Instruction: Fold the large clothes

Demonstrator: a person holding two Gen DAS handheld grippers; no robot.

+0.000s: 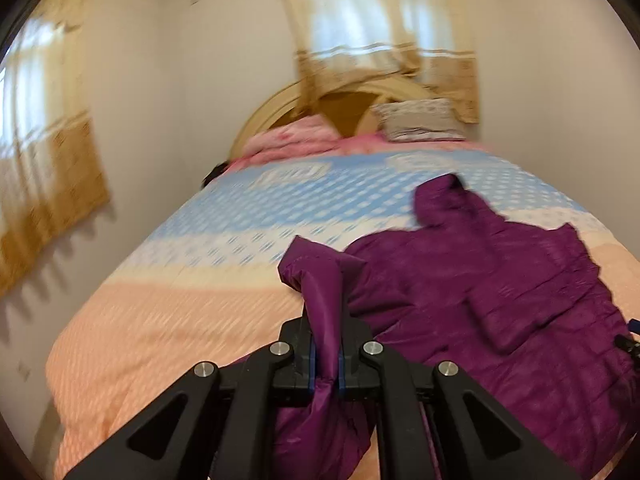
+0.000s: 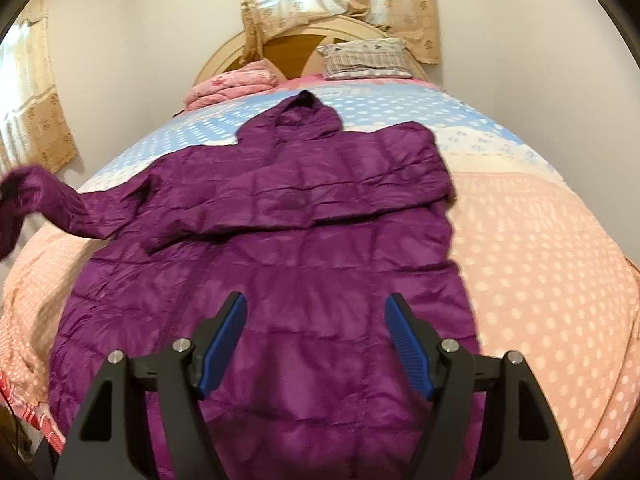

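Observation:
A long purple hooded puffer coat (image 2: pixel 320 208) lies flat on the bed, hood toward the headboard. One sleeve lies folded across its chest. The other sleeve (image 2: pixel 44 196) is lifted off the bed at the left. My left gripper (image 1: pixel 325 280) is shut on that sleeve's cuff (image 1: pixel 316 264), and the fabric bunches between its pads and hangs below them. The rest of the purple coat (image 1: pixel 520 300) spreads to the right of it. My right gripper (image 2: pixel 316 308) hovers open over the coat's lower part, with nothing between its blue pads (image 2: pixel 228 328).
The bed (image 2: pixel 540 260) has a peach and blue dotted cover. A pink folded quilt (image 2: pixel 232 84) and a patterned pillow (image 2: pixel 364 58) lie by the headboard. Curtained windows are behind the bed and on the left wall (image 1: pixel 132 112), which runs close along the bed's side.

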